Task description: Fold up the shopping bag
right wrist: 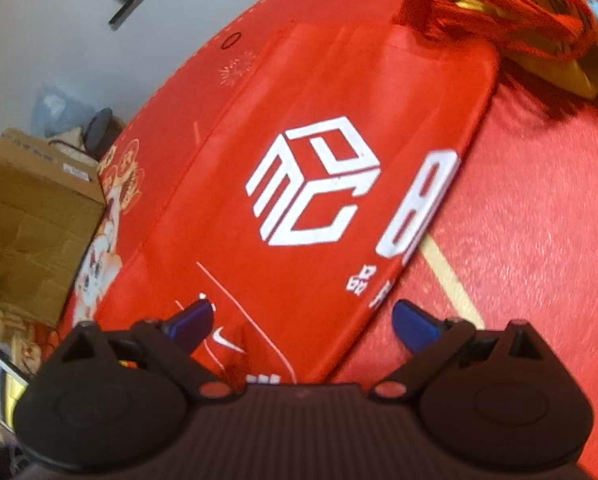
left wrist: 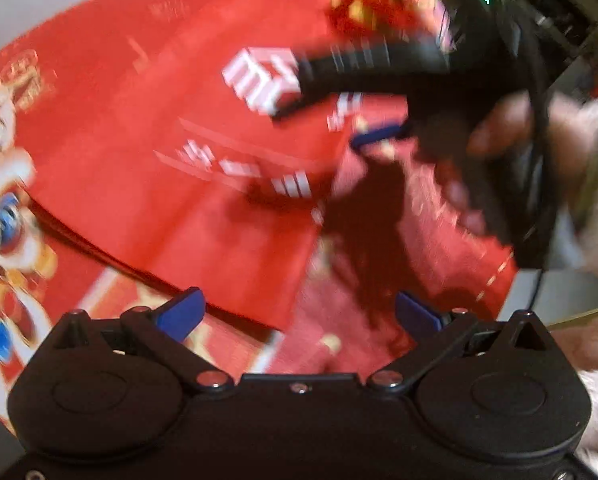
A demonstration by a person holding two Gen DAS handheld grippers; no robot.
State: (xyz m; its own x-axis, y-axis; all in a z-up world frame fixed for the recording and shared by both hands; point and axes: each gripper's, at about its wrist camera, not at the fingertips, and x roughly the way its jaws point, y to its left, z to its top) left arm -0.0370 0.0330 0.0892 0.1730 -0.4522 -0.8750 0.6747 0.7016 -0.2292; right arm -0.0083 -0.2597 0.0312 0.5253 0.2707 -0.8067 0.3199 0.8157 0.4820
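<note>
From my seat at the controls, the flat red fabric shopping bag (right wrist: 299, 184) with its white cube logo is my landmark: it lies spread flat on the bench, which is covered by a red cloth (right wrist: 539, 248) printed with cartoon figures. My right tool (right wrist: 303, 320) hangs just above the bag's near end with its blue-tipped fingers (right wrist: 415, 326) spread wide and released, nothing between them; one finger sits over the bag's printed panel and the other over the bare cloth just beside the bag's long edge. At the bag's far end a bundle of red cord handles (right wrist: 511, 12) is heaped just past the top hem, close to a yellow object that I cannot identify. Off the bench, well away from the bag's left side, stands a brown cardboard box (right wrist: 31, 216). In the left wrist view, which is badly blurred, my left tool (left wrist: 299, 314) is likewise released, its blue fingers (left wrist: 181, 314) wide apart and empty, hovering over the bag's (left wrist: 171, 184) near corner. Beyond it, the right tool (left wrist: 339, 120) shows over the bag's logo, held by a hand (left wrist: 515, 128) in a pale fuzzy sleeve (left wrist: 595, 184) to the bag's right.
</note>
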